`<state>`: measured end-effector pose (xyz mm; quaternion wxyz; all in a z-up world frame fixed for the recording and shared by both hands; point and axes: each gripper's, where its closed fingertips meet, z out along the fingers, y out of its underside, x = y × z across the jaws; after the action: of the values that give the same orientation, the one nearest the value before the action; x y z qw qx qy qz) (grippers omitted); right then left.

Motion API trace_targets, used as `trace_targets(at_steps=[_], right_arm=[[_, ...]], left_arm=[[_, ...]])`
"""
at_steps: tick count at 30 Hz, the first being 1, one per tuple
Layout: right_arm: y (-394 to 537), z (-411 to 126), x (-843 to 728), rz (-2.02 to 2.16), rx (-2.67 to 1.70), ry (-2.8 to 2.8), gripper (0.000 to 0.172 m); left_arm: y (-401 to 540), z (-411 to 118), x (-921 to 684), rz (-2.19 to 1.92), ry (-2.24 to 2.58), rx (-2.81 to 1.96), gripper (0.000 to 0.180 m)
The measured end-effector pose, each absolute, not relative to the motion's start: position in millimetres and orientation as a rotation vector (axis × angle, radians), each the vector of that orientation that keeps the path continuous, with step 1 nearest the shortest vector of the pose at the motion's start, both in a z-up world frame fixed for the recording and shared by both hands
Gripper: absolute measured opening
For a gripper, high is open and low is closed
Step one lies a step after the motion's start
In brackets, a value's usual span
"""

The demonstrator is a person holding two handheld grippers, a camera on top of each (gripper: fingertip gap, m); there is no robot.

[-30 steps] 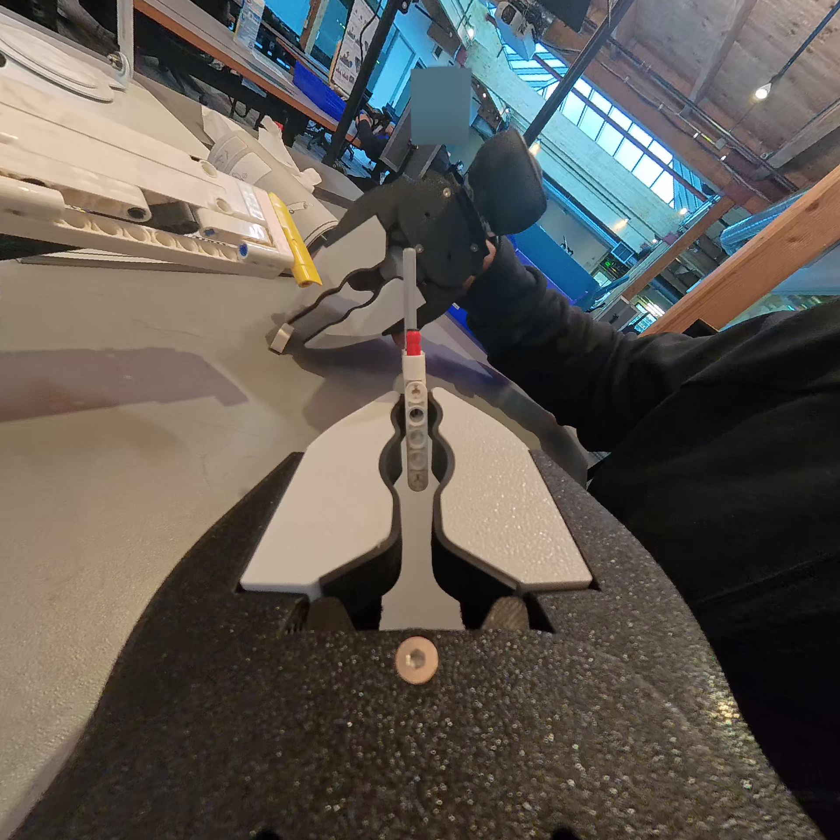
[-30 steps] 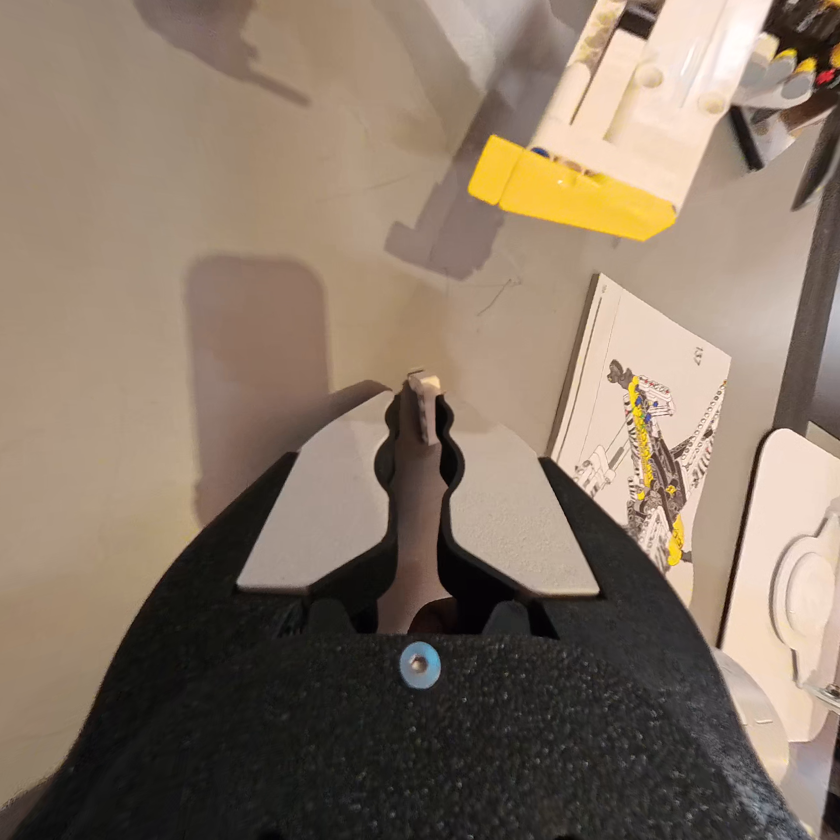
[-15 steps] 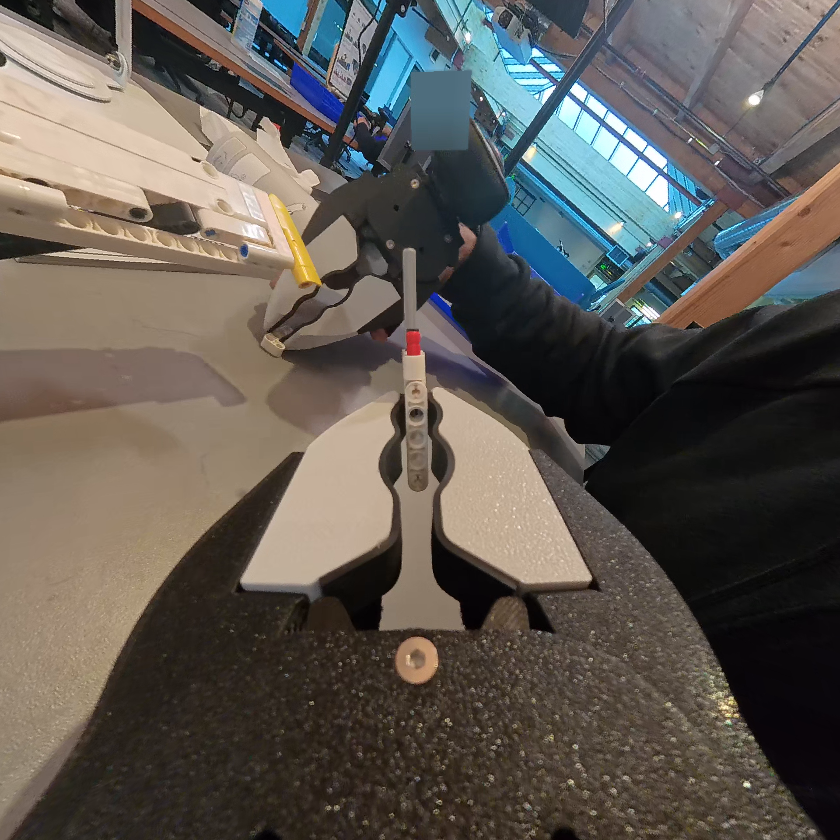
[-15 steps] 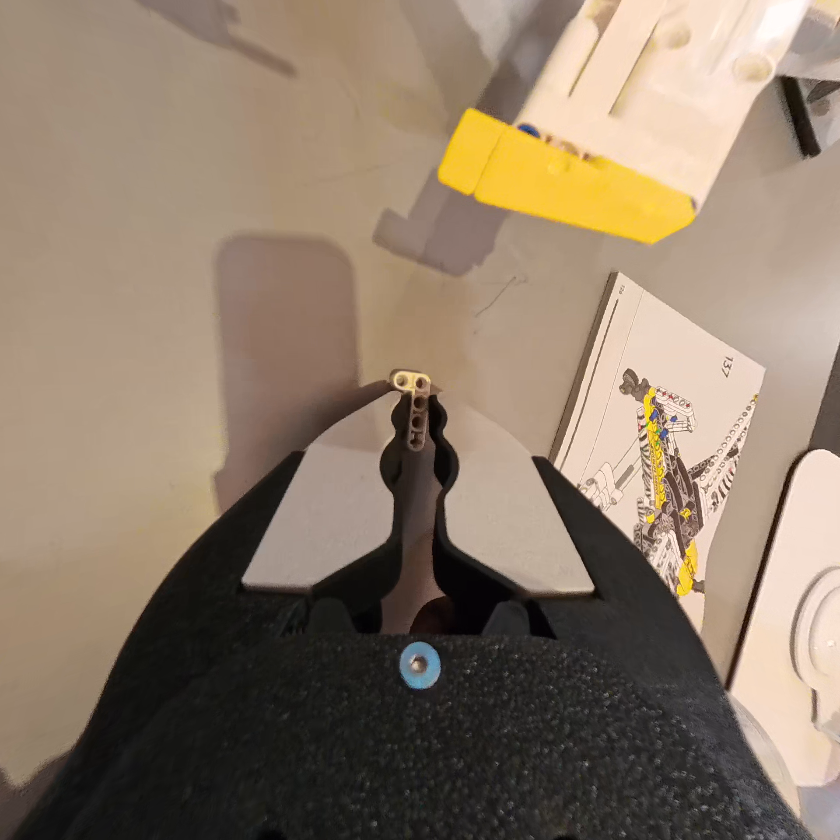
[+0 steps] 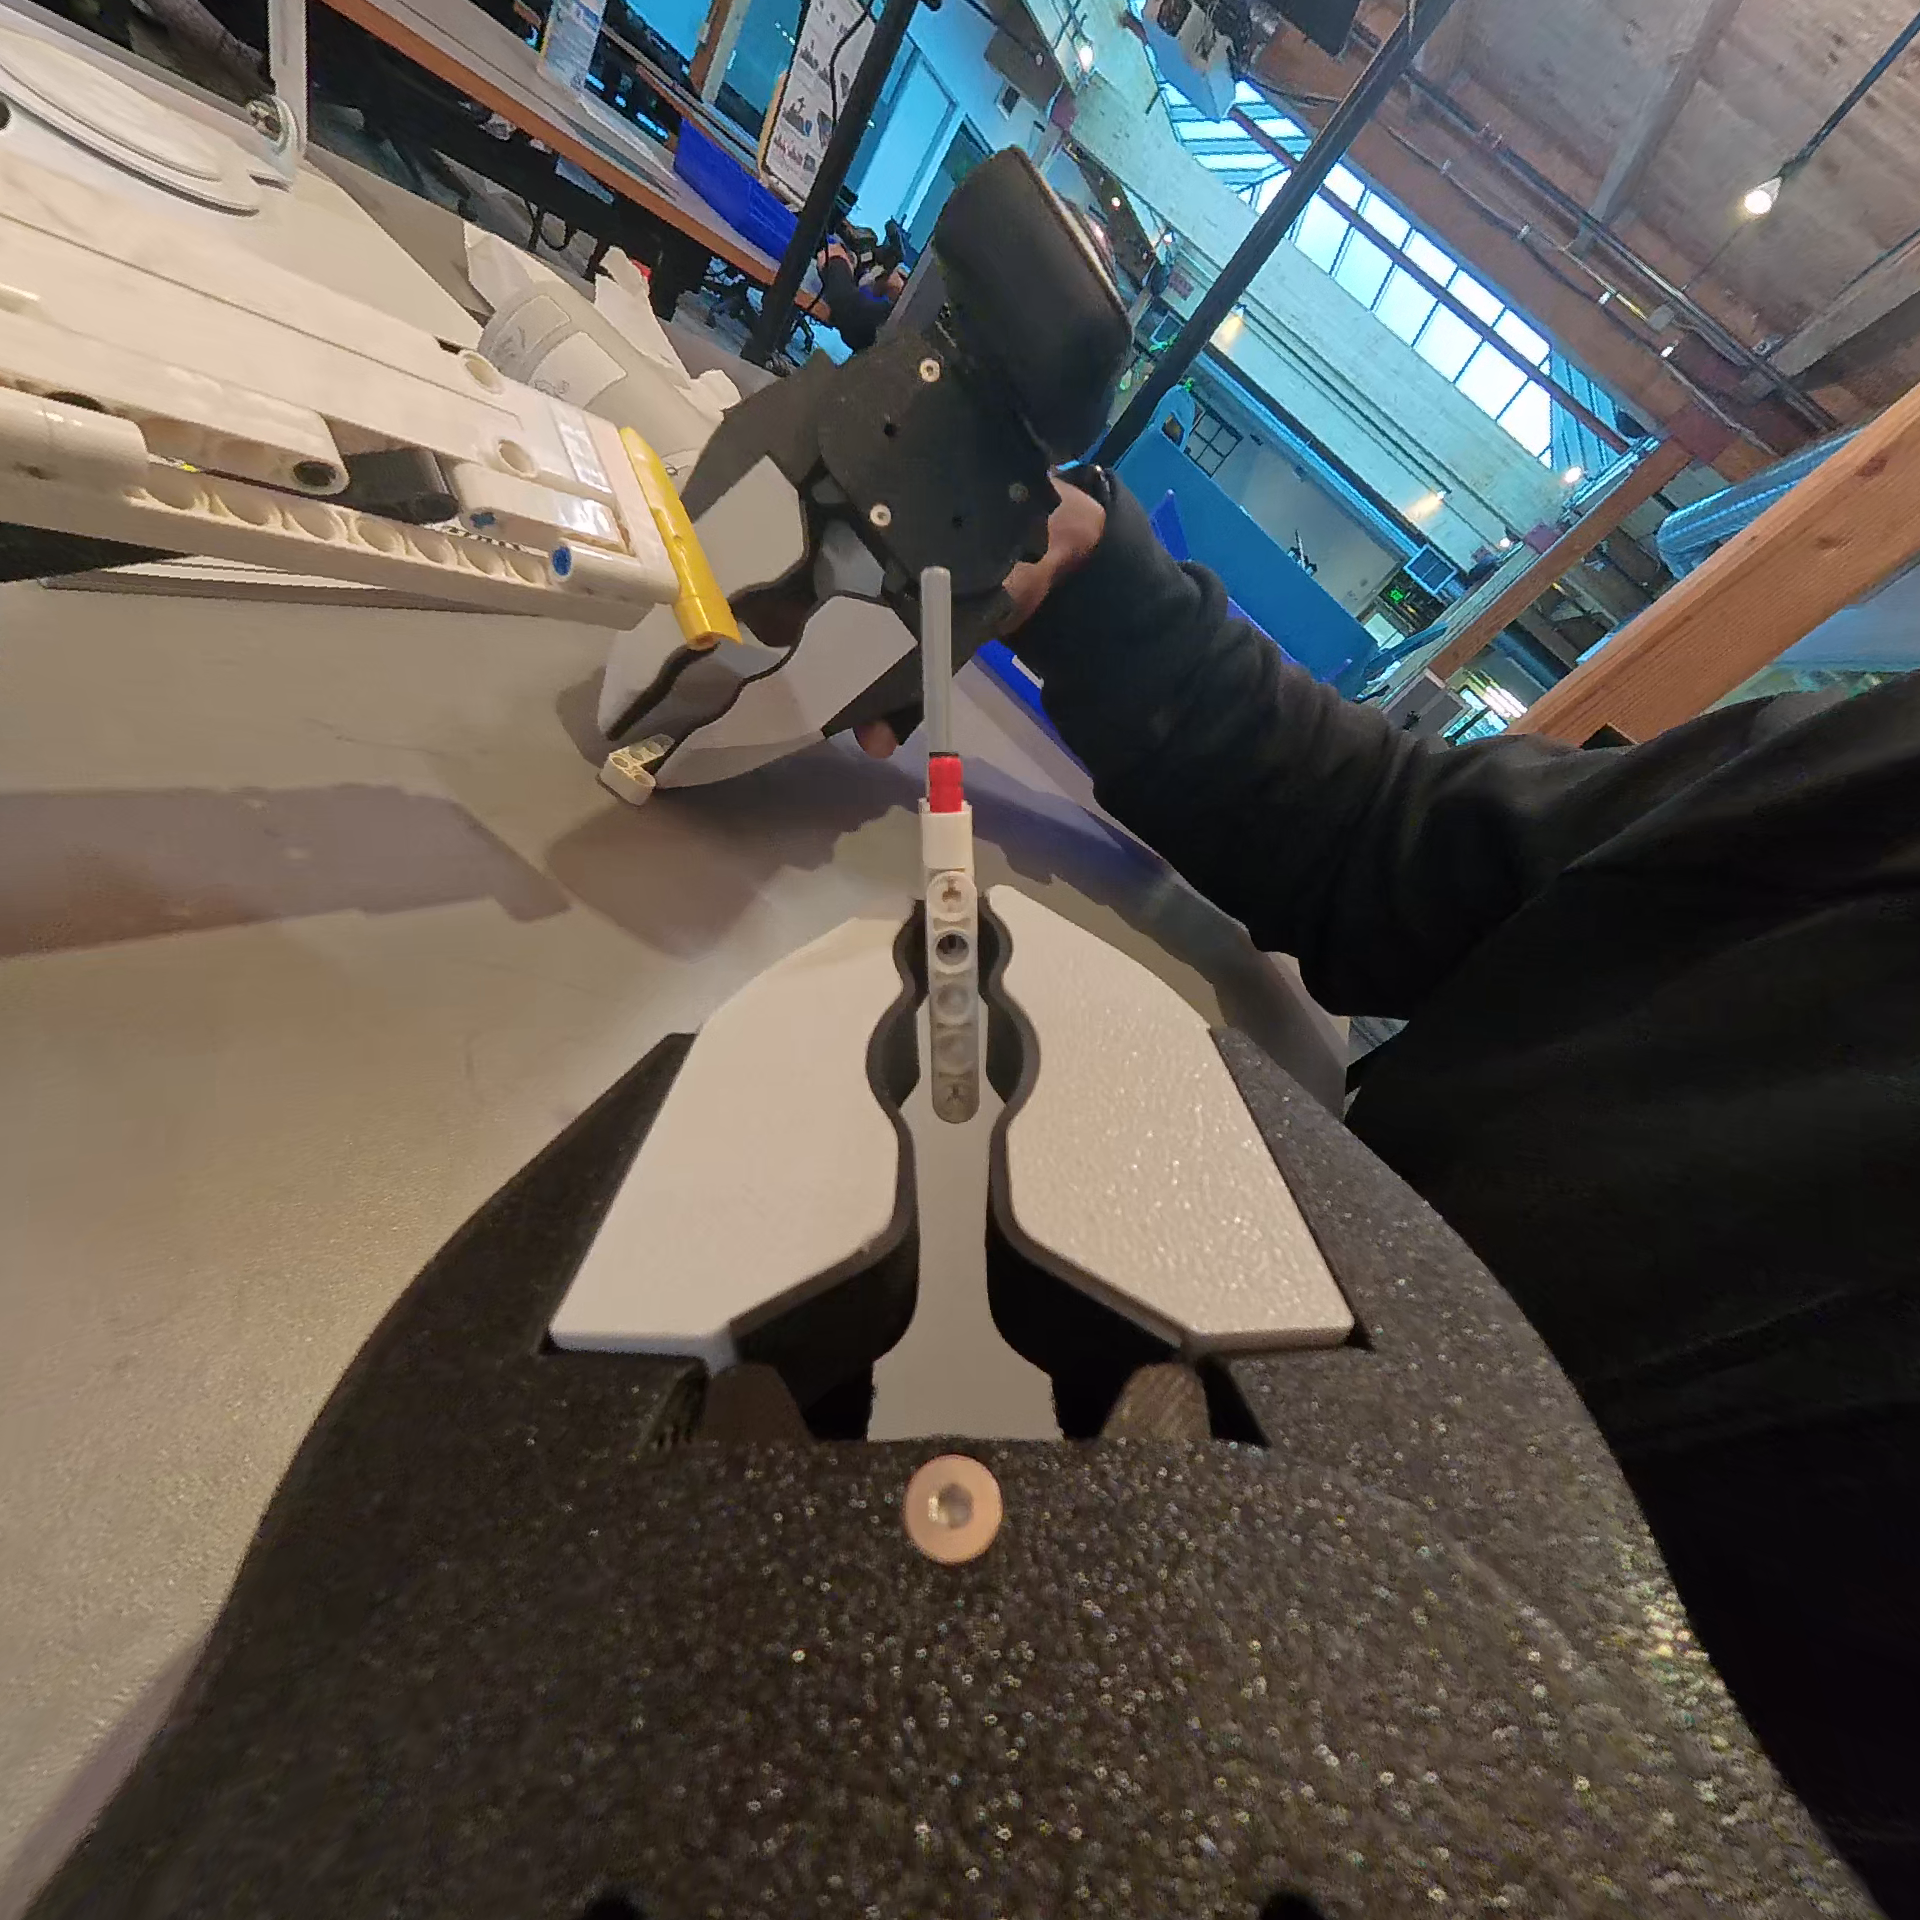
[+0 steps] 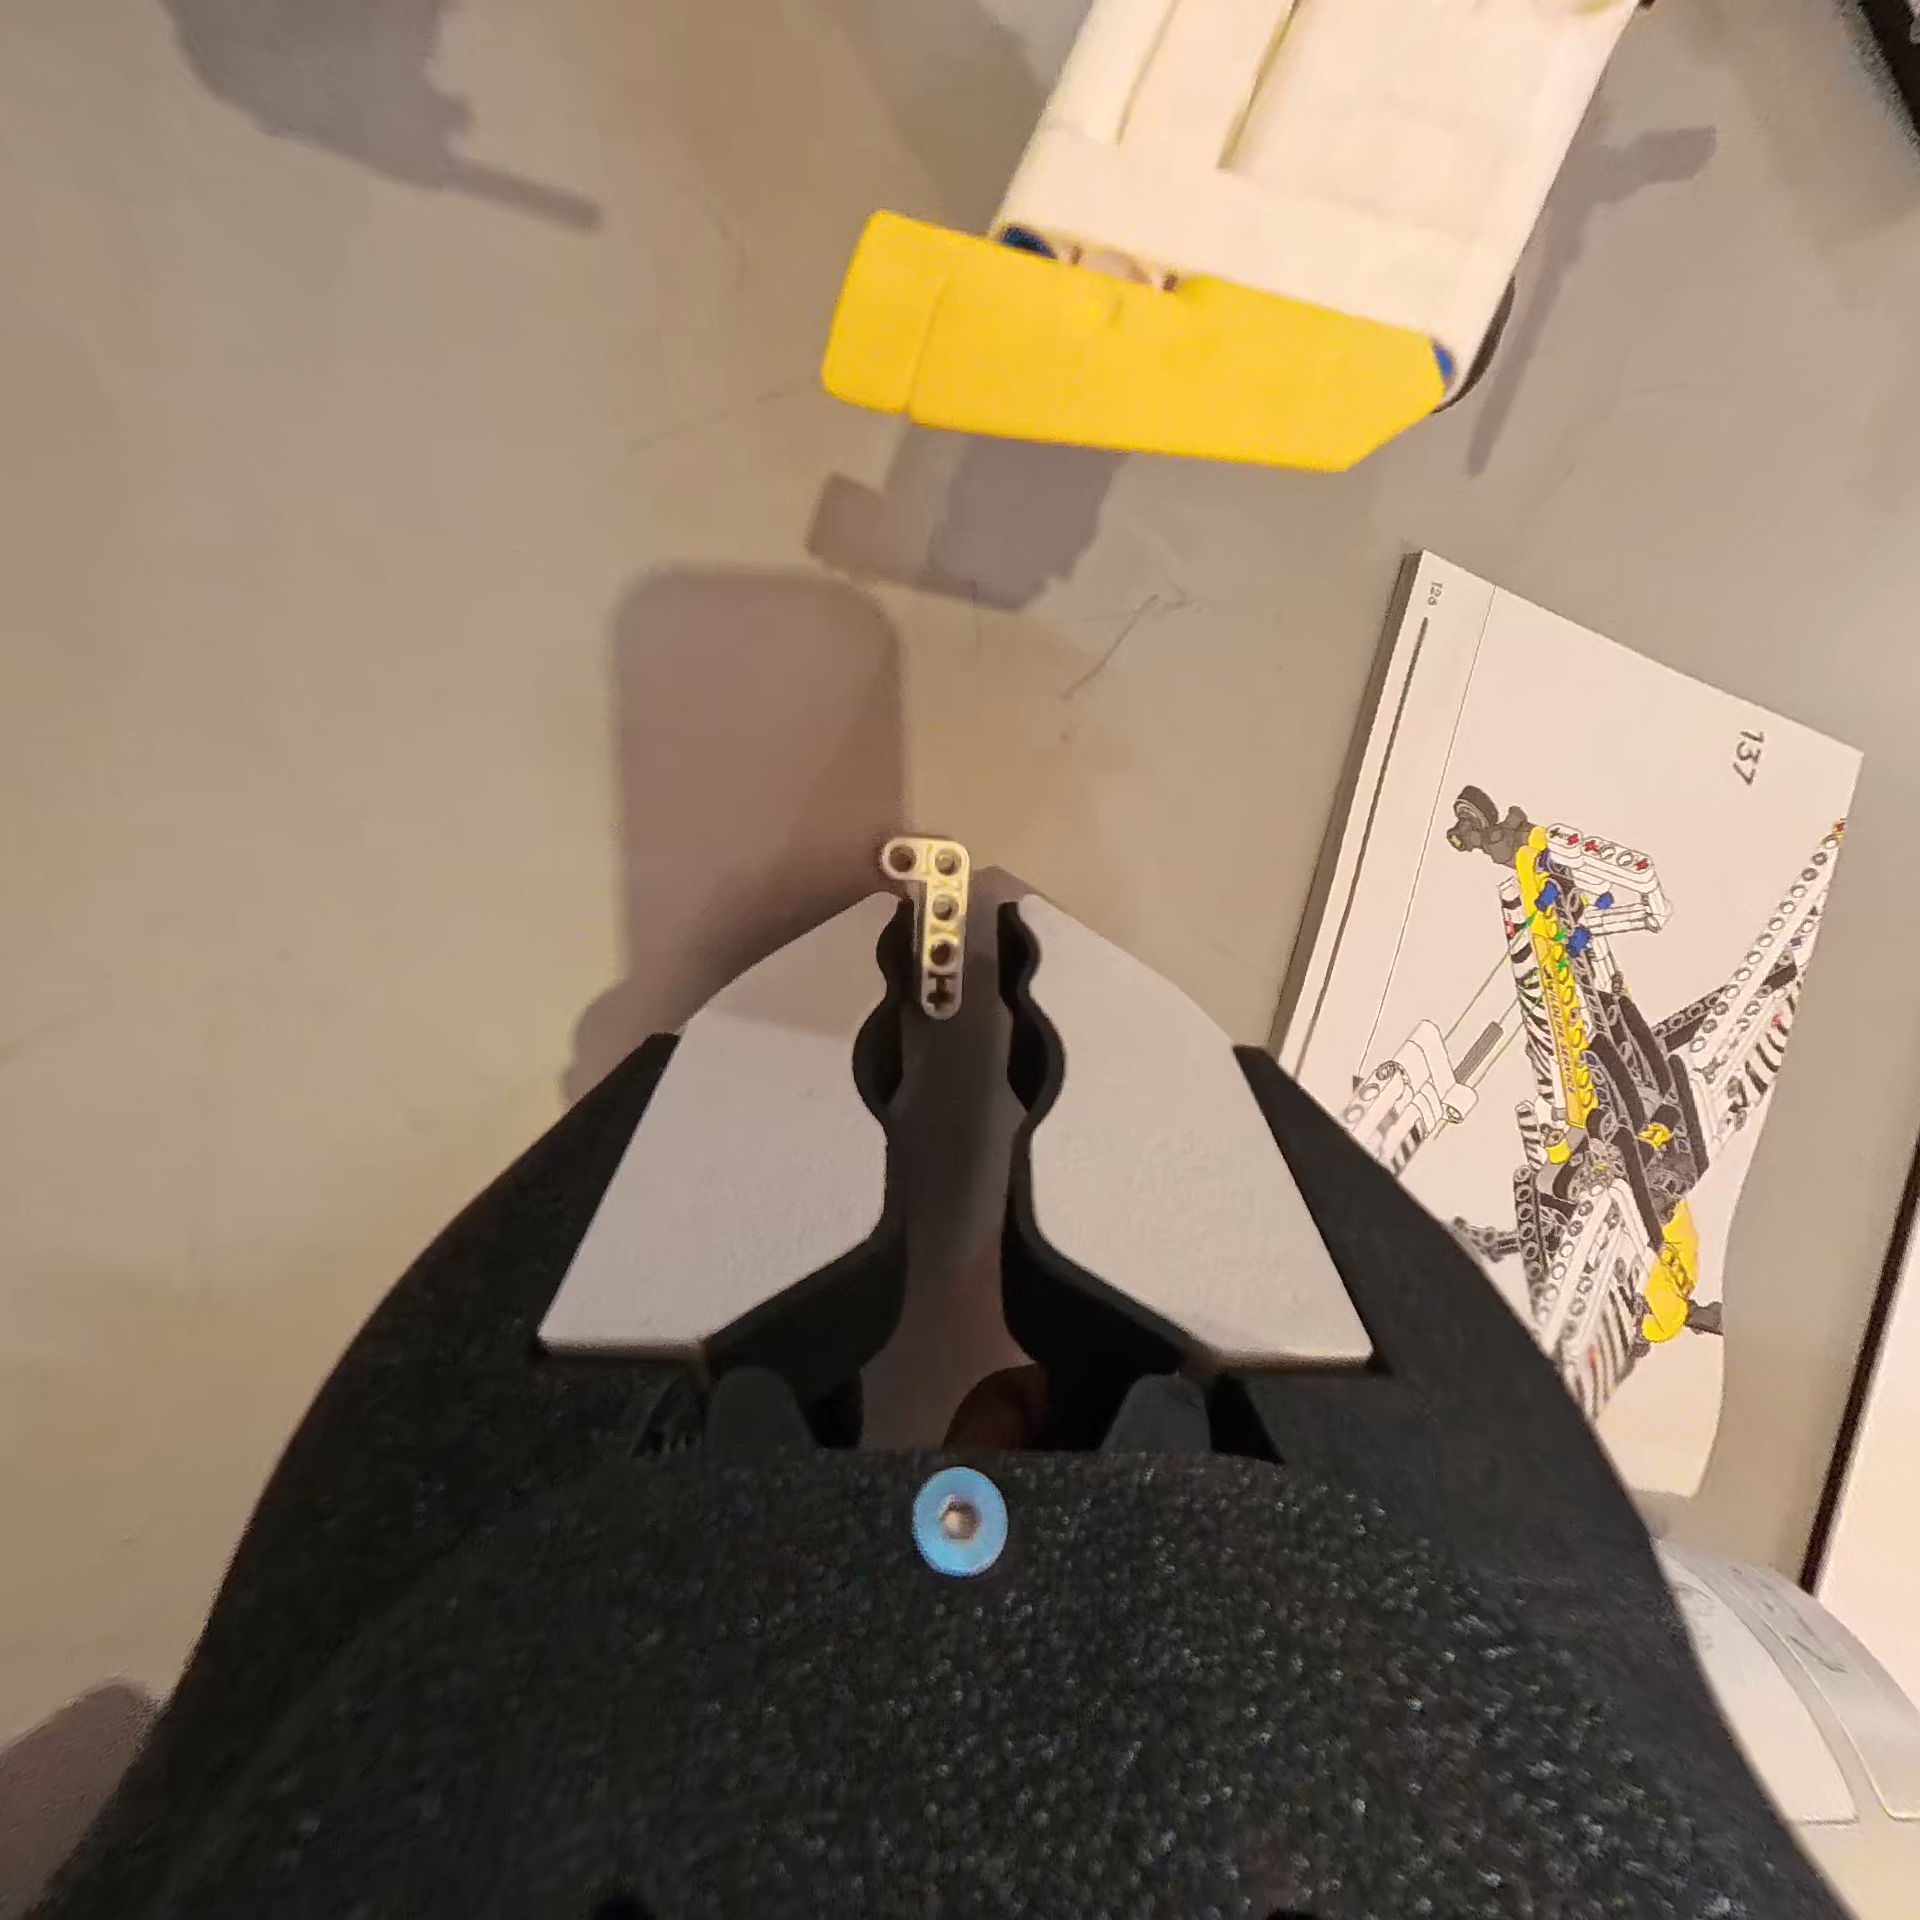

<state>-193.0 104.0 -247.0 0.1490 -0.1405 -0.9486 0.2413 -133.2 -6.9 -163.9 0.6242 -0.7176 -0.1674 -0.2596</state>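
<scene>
Left gripper (image 5: 954, 904), centre of the left wrist view: fingers narrow, pressed from both sides on a pale strip with holes (image 5: 954, 997) that stands upright between them. Above the strip, in one line, a white sleeve piece (image 5: 948, 836), a red collar (image 5: 943, 781) and a thin grey rod (image 5: 938, 655) pointing to the upper middle of the frame.

Right gripper (image 6: 945, 904), centre of the right wrist view: fingers (image 6: 790, 1039) a little apart, set around a small pale L-shaped piece (image 6: 940, 925) lying flat on the grey surface (image 6: 312, 623). Short leg of the L beyond the fingertips, pointing left in the frame; long leg in the slot, close against the left finger, with a clear dark gap to the right finger. Not clamped. In the left wrist view, same gripper upper centre, tilted down to the surface, L-shaped piece at its tips, a hand (image 5: 1049, 540) and black sleeve (image 5: 1351, 810) behind it.

Near the right gripper: a white toy model with a yellow end (image 6: 1122, 353), top of the right wrist view, raised over the surface and apart from the L-shaped piece. At right of that frame, an open booklet (image 6: 1558, 1039) with a drawing of a yellow and white machine, flat on the surface.
</scene>
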Motion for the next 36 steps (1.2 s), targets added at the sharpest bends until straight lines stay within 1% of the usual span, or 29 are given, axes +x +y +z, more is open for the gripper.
trace_targets(at_steps=[2,9,23,27,32,36], right_arm=[[103,-248,-190,0.698,-0.408,-2.735,0.008],[99,-245,-169,0.781,-0.320,-2.708,0.008],[88,-198,-138,1.333,-0.449,-2.456,0.007],[98,-206,-129,1.265,-0.423,-2.460,0.007],[98,-188,-124,1.348,-0.395,-2.312,0.007],[94,-186,-122,1.348,-0.390,-2.266,0.007]], left_arm=[[-6,-164,-134,-0.592,-0.387,-1.651,0.008],[-2,-168,-132,-0.567,-0.382,-1.683,0.008],[26,-184,-116,-0.553,-0.328,-1.848,0.008],[37,-184,-118,-0.516,-0.295,-1.908,0.008],[53,-187,-120,-0.478,-0.276,-1.936,0.008],[58,-195,-115,-0.474,-0.274,-1.938,0.008]])
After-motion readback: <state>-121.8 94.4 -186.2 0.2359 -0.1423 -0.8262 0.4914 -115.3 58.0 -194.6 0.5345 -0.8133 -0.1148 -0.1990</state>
